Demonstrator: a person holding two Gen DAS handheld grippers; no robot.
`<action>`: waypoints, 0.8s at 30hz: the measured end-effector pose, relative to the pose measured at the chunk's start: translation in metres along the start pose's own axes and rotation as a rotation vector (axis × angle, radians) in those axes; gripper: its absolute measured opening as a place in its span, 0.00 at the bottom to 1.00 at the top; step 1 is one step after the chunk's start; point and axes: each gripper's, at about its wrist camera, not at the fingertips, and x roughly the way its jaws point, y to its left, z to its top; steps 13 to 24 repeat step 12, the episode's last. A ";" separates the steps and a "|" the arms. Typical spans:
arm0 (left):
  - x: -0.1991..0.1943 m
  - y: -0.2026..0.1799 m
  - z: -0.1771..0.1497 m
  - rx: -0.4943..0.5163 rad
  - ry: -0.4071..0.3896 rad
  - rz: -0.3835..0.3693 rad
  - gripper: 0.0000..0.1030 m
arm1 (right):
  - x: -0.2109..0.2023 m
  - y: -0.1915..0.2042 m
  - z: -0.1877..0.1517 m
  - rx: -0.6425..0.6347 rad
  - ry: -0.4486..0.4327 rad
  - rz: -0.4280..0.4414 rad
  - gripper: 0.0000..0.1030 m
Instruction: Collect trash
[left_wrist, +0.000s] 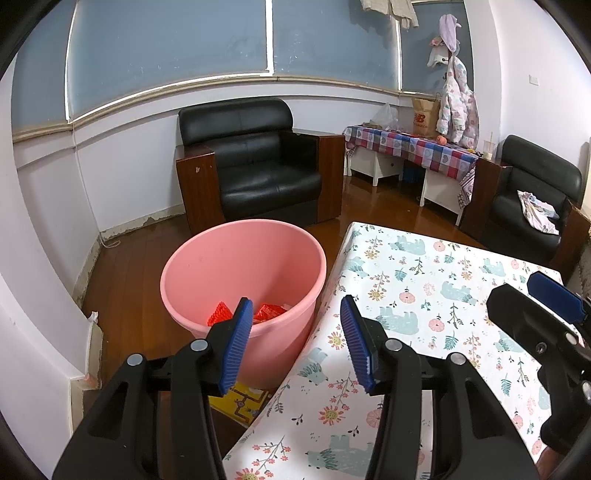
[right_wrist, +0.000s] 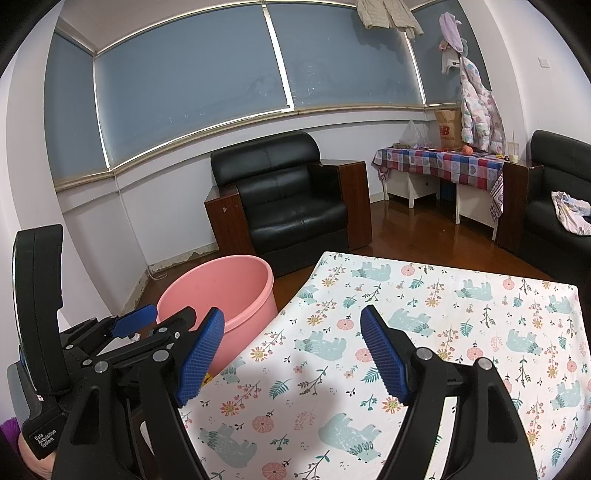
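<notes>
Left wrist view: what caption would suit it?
Open left gripper above pink bucket holding red wrappers, beside the floral-clothed table.

The table (right_wrist: 461, 321) before me wears a white cloth printed with bears and flowers. Beside its corner, a pink bucket (left_wrist: 236, 266) stands on the wooden floor (left_wrist: 129, 280).

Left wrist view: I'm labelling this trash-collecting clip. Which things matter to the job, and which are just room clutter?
Part of the job:
- pink bin
- red wrappers inside it
- left gripper, jaws open, empty
- right gripper, jaws open, empty
- table with animal-print cloth

Just lying about:
- black armchair
- hanging jacket
- paper bag
</notes>
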 end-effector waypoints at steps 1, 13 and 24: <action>-0.001 0.001 -0.002 0.001 -0.004 0.004 0.48 | 0.000 0.000 -0.001 0.000 0.001 0.000 0.73; 0.000 0.005 -0.014 0.001 0.017 0.008 0.48 | 0.006 -0.004 -0.011 0.003 0.008 0.000 0.73; 0.000 0.005 -0.014 0.001 0.017 0.008 0.48 | 0.006 -0.004 -0.011 0.003 0.008 0.000 0.73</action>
